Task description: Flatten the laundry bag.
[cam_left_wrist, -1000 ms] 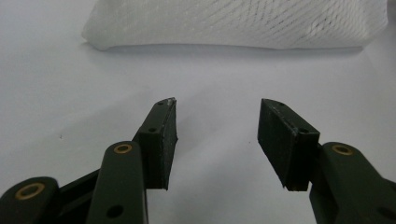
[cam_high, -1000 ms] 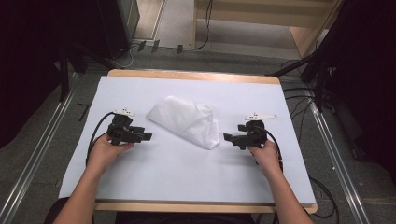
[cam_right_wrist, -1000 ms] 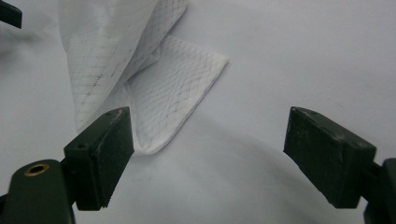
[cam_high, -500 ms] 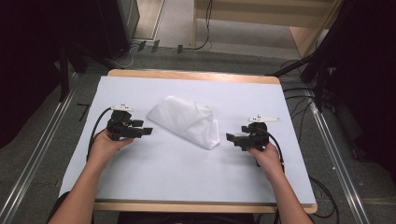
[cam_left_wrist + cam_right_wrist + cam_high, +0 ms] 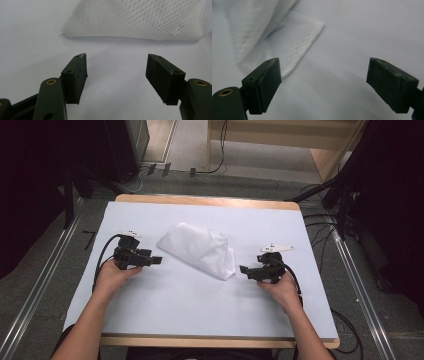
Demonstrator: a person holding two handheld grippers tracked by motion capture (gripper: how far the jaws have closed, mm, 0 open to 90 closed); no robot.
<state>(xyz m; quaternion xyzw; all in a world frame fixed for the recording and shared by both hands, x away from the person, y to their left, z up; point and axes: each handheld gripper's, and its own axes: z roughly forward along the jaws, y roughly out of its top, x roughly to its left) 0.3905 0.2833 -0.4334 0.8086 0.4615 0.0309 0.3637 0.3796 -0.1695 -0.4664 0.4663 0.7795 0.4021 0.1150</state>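
1. High view, lower edge of frame: two forearms enter from the bottom; the left hand (image 5: 114, 274) and the right hand (image 5: 281, 287) each carry a gripper over the pale blue sheet (image 5: 165, 305) that covers the table (image 5: 200, 200).
2. Left gripper (image 5: 155, 261), left of centre in the high view: jaws point toward frame right; they have just been opening and now stand wide apart with nothing between them.
3. Right gripper (image 5: 243, 269), right of centre: jaws point toward frame left; spread wide, nothing held.
4. White mesh cloth (image 5: 199, 249) lies folded in the middle of the frame between the two grippers; the left tips are just beside its left end, the right tips just beside its lower right corner; neither touches it.
5. Left gripper view, near to far: black pads (image 5: 77, 77) in the lower frame, bare sheet in the gap; beyond, across the upper frame, the cloth (image 5: 140, 18) shows an open net weave and a rounded folded edge, detail too fine for the high view.
6. Right gripper view: a flat hemmed corner of the cloth (image 5: 287, 42) reaches behind the left pad in the upper left of the frame; bare sheet lies behind the right pad.
7. Writing: dark marks on the white plates atop the grippers (image 5: 276, 248), too small to read.
8. Far, upper frame: grey floor (image 5: 190, 140) with cables.
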